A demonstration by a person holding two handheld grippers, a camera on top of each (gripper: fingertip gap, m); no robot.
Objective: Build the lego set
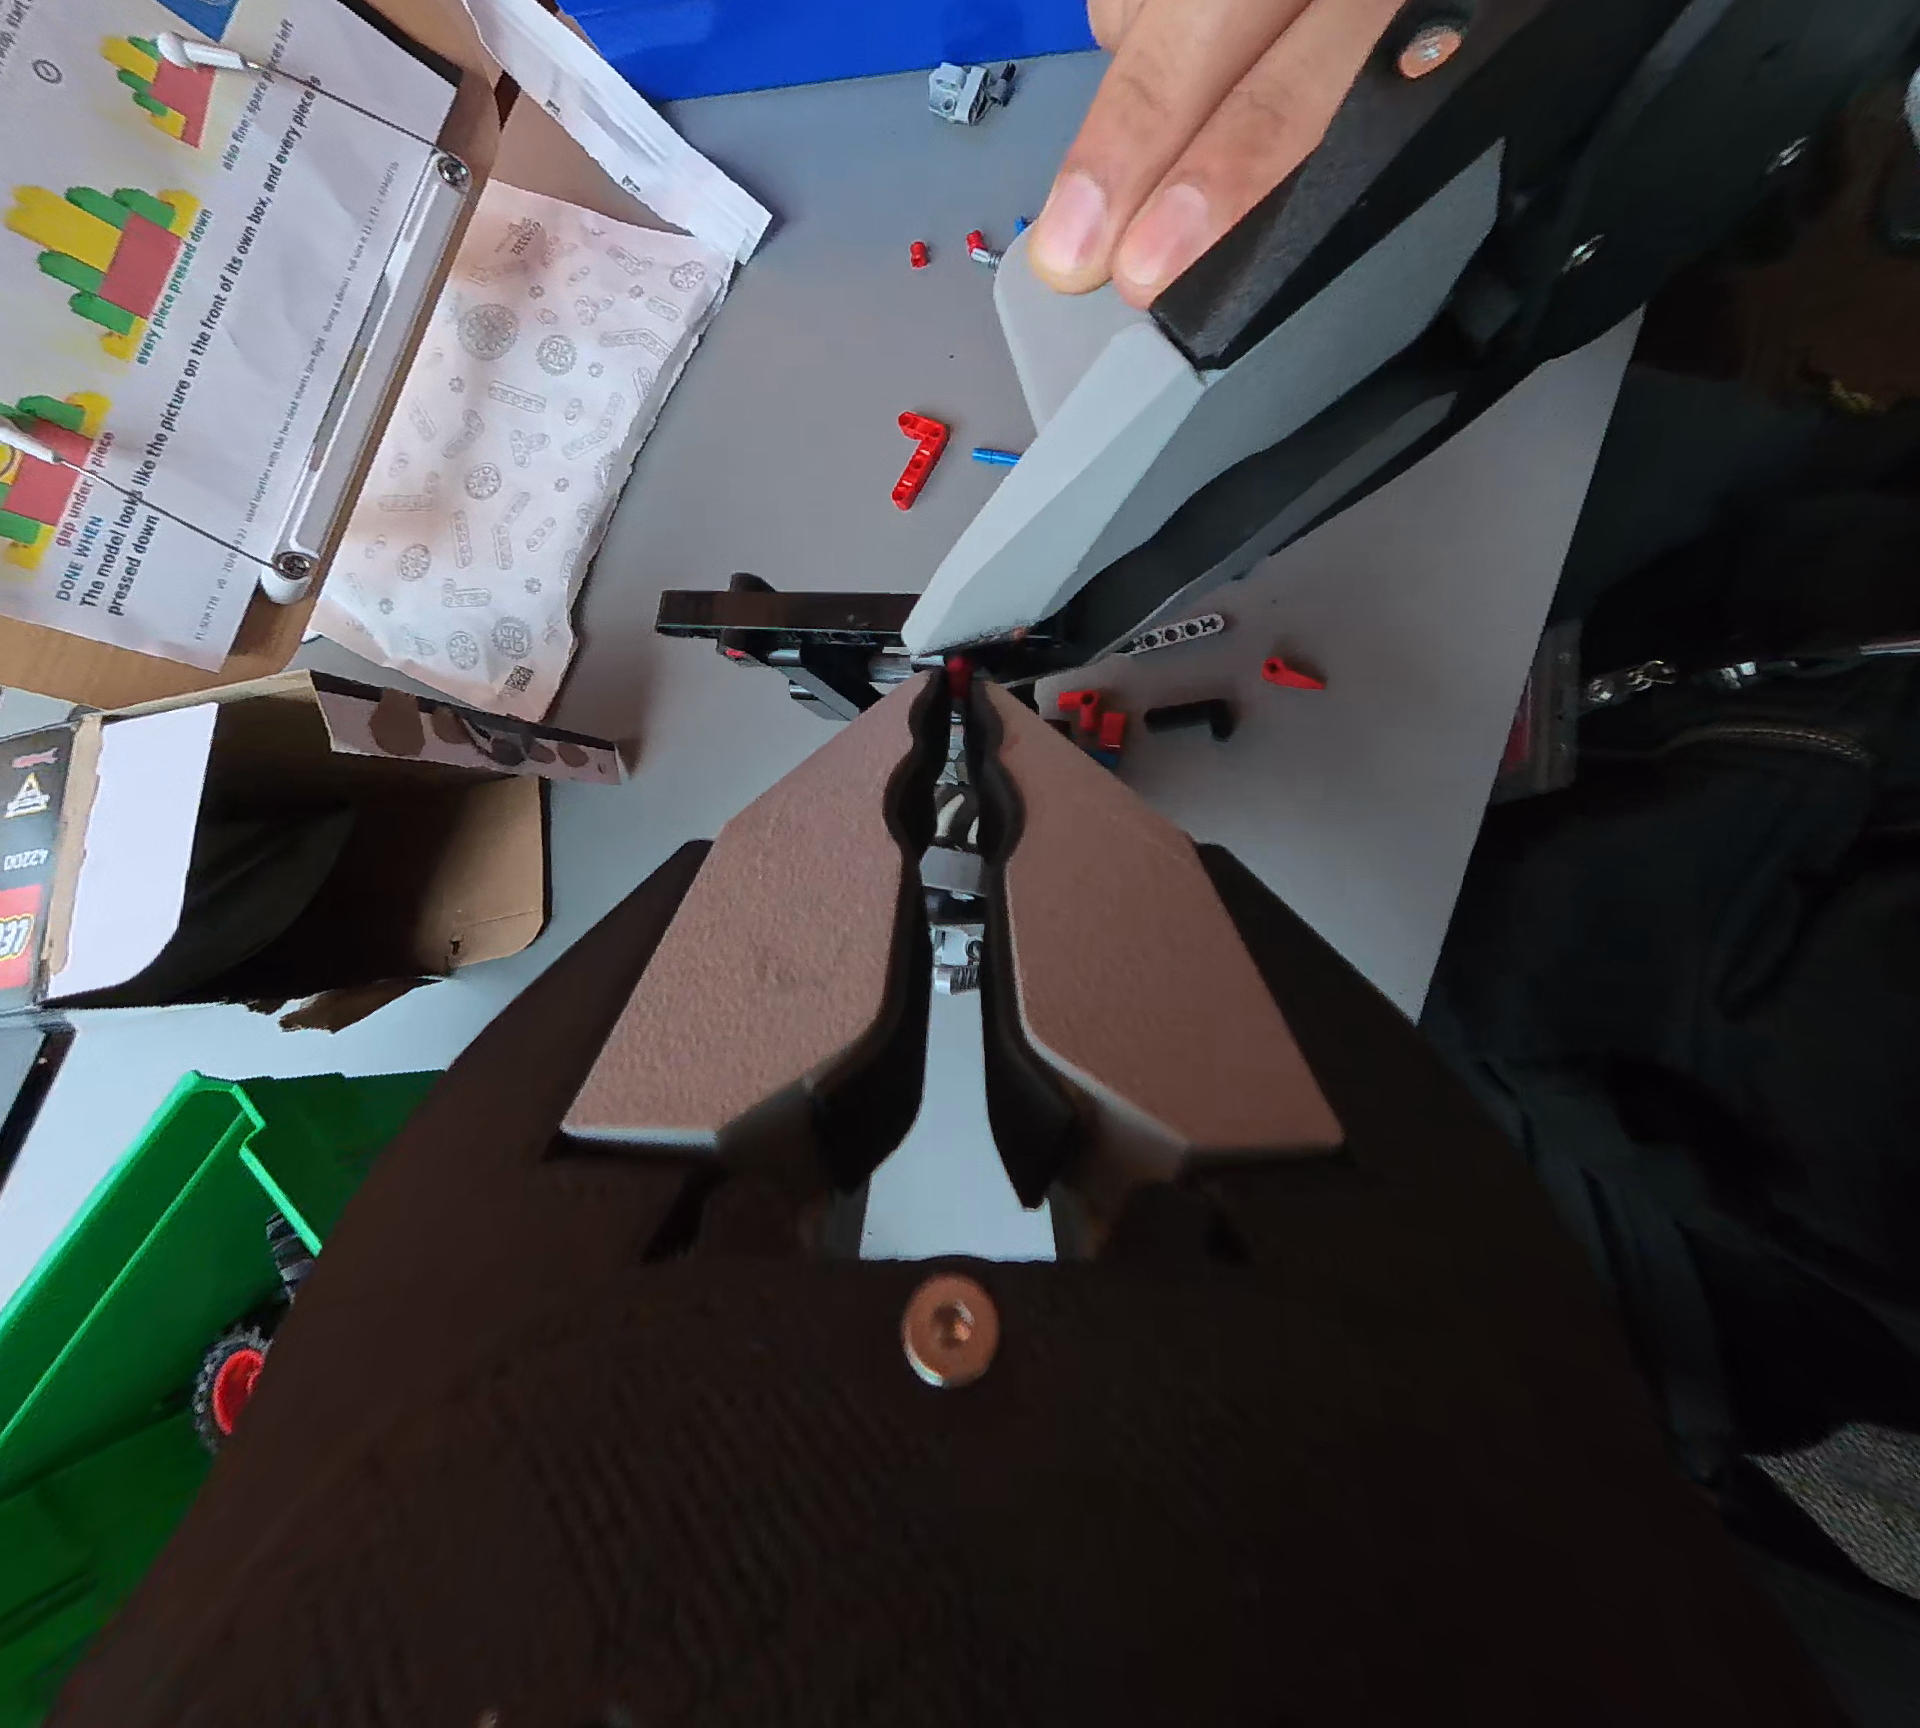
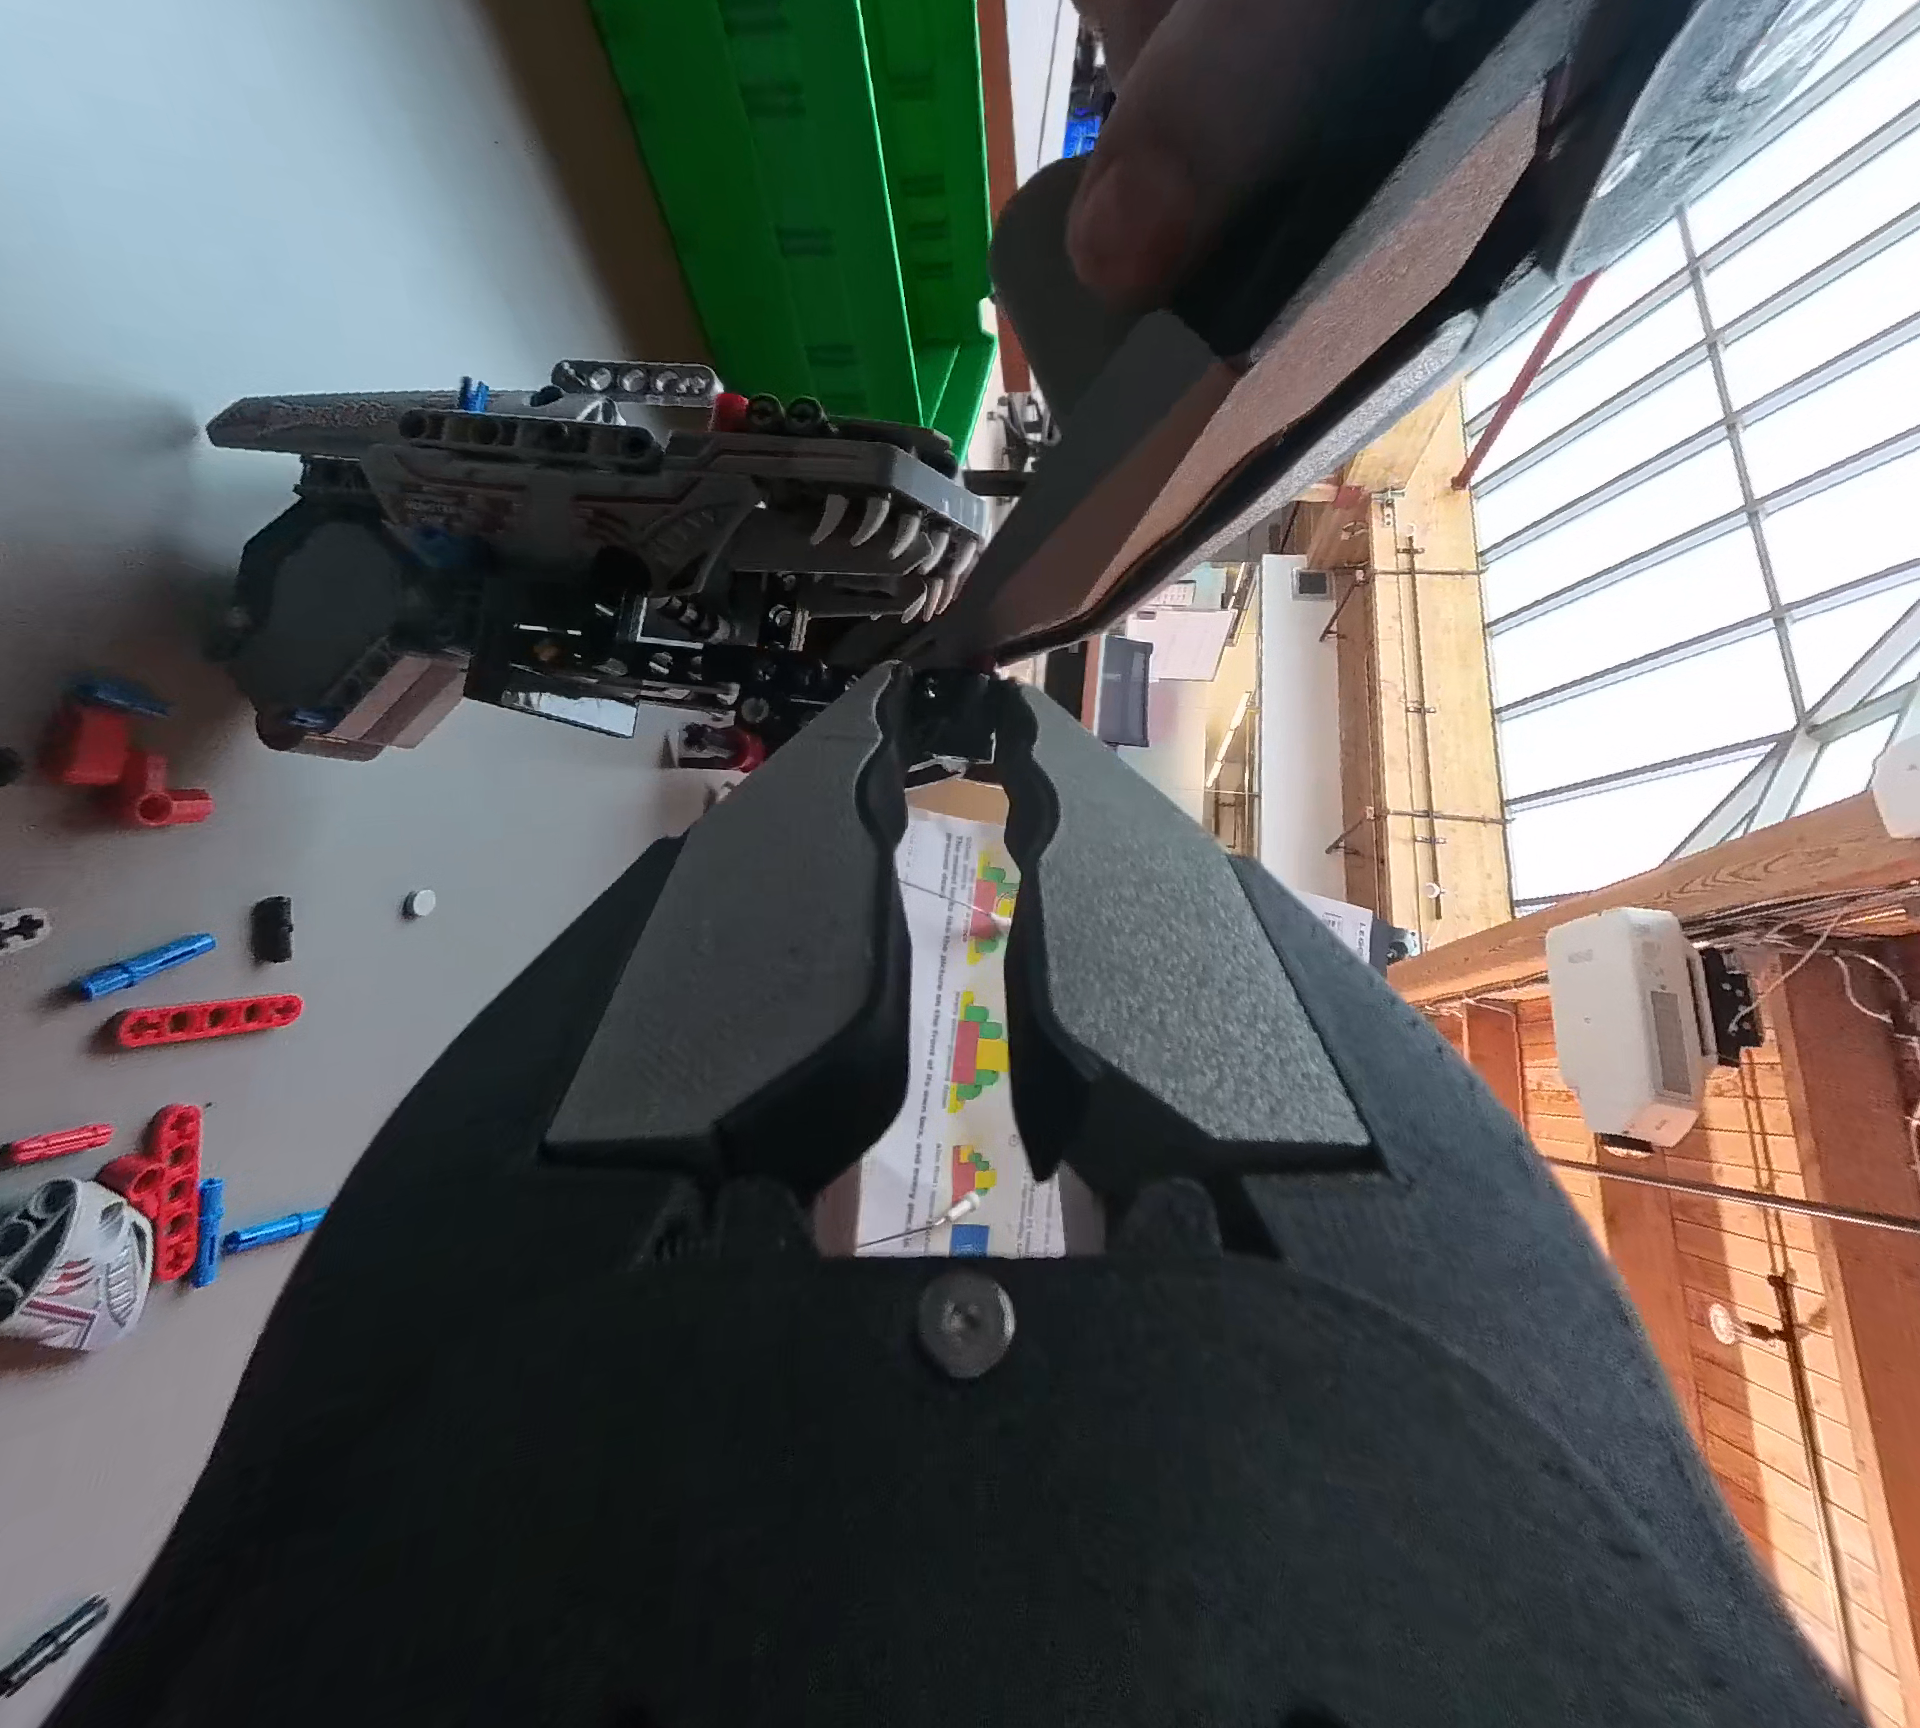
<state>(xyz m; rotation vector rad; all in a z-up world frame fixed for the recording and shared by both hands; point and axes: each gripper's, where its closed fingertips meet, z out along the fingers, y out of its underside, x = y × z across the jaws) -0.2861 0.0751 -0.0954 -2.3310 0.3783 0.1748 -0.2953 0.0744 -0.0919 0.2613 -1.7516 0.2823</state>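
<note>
While both grippers meet tip to tip at one spot, the lego model [image 2: 582, 535] lies on its side on the grey table [image 2: 260, 120], just in front of the green bin [image 2: 831, 120]. In the right wrist view the model is a dark, partly built vehicle: a grey patterned body panel runs along its upper side, a row of white tooth-like pieces lines the edge nearest the grippers, black beams with pin holes form the frame beneath, and small blue and red pins stick out of it. A light grey beam with round holes sits on the side facing the green bin.

The left gripper [image 1: 958, 679] has its jaws pressed together on a small red pin [image 1: 957, 668] at the edge of the model's black frame [image 1: 790, 624]. The right gripper [image 2: 951, 691] has its jaws closed on a black part of the model [image 2: 951, 712] at the end with the white teeth. A hand [image 1: 1195, 47] rests along the top of the right gripper in the left wrist view.

Loose pieces lie on the table on the far side of the model from the green bin: a red beam [image 2: 208, 1020], blue axle pins [image 2: 140, 966], a black connector [image 2: 272, 928], red connectors [image 2: 114, 769] and a white printed panel [image 2: 68, 1263]. An instruction sheet [image 1: 156, 276] and an open cardboard box [image 1: 281, 857] lie farther off.
</note>
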